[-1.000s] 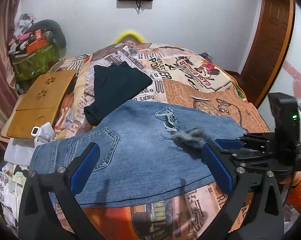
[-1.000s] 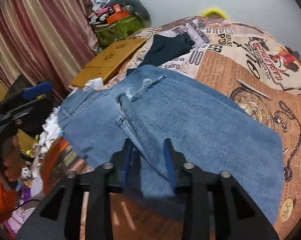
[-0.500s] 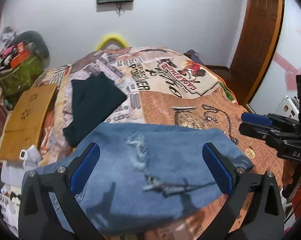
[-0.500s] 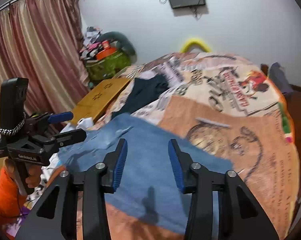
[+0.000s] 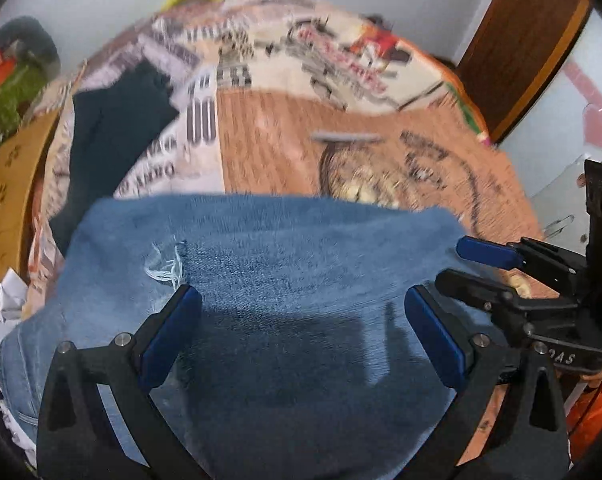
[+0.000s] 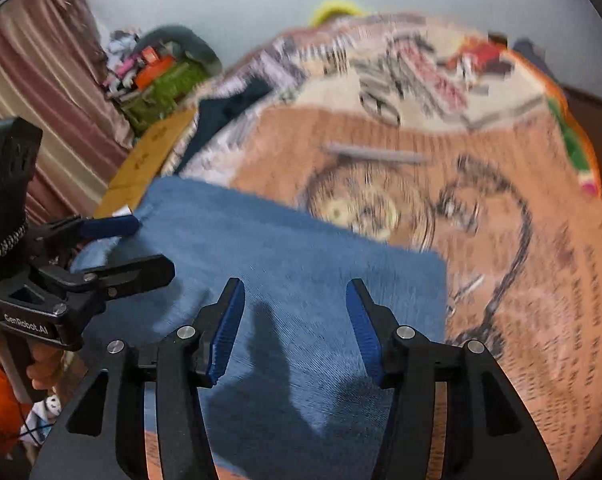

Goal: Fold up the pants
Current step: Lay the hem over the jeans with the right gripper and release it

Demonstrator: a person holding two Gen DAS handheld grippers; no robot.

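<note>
The folded jeans (image 5: 301,288) lie crosswise just beneath both empty grippers, left gripper (image 5: 301,332) spread wide, right gripper (image 6: 295,328) moderately parted, equally near.

Faded blue jeans (image 5: 285,280) lie on an orange-and-cream newspaper-print bedspread (image 5: 285,136).
</note>
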